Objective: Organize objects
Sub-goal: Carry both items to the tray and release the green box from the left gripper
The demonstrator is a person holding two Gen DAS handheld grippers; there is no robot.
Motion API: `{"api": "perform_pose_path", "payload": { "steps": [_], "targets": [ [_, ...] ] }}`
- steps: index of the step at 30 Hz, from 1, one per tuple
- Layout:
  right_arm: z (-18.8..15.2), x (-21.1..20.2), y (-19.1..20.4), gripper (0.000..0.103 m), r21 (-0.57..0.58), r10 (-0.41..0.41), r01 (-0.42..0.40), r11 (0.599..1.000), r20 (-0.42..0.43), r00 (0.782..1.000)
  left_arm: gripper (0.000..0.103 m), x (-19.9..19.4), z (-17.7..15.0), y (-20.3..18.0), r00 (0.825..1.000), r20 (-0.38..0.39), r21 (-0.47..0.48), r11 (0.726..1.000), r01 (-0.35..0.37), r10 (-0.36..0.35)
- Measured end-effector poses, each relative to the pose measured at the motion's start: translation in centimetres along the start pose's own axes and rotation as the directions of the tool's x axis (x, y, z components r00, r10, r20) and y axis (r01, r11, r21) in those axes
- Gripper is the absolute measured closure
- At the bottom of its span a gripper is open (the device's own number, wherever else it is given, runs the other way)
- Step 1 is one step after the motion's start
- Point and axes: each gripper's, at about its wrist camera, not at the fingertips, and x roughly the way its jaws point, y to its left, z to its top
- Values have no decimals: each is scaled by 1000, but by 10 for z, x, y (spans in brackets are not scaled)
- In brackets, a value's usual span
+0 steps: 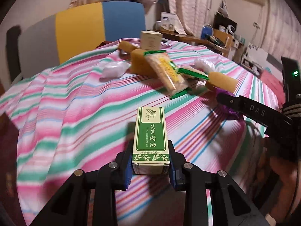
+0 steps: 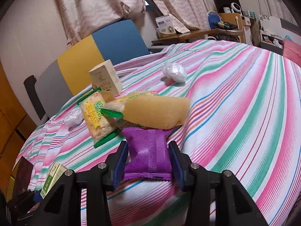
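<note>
Left gripper (image 1: pixel 150 162) clamped on green essential-oil box (image 1: pixel 149 137), box upright between blue pads near the striped cloth's (image 1: pixel 65 113) front edge. Right gripper (image 2: pixel 148 162) squeezing purple snack packet (image 2: pixel 148 152), just in front of yellow sponge (image 2: pixel 158 113). Cracker packs (image 2: pixel 94 118), cream carton (image 2: pixel 105 79) mid-cloth.

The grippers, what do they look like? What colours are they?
Both look alike. The left gripper and the right gripper are black plastic, each with two blue pads and round silver bolts on top. Seen from the left camera, the right one also shows white letters "DAS" on its side, a small green light and a grey striped strap. No sleeves or cables show clearly.
</note>
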Motion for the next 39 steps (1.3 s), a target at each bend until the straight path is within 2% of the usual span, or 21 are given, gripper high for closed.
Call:
{"api": "perform_pose_path", "payload": {
  "steps": [3,7,16,22,25,31,34,39],
  "targets": [
    [-2,-2,9,60,-51,11,-11,999,-9,1000,72,-7,-9,4,1000,16,-23,1000,-4,4],
    [-11,-8,23,63,-111,16,-19,994,-26,1000,72,-19,-24,-1,999,47,6,1000,-17,17],
    [-35,-29,48,68,-111,95,-103,989,-74,993,72,-51,-46,12,999,42,14,1000,-27,26],
    [-44,-35,76,68,-113,168,-179,977,-102,981,72,-90,-58,25,995,94,-10,999,-44,45],
    [-48,-40,96,68,-132,214,-229,964,-120,969,72,-105,-60,34,991,116,-31,997,-66,69],
    [-62,-49,138,68,-167,306,-335,927,-180,935,72,-136,-64,72,984,139,-174,981,-85,110],
    [-69,-53,157,68,-179,349,-387,905,-209,913,72,-150,-68,92,977,148,-239,964,-116,154],
    [-79,-66,189,68,-204,417,-468,860,-246,875,72,-168,-77,130,960,141,-346,921,-181,241]
  ]
}}
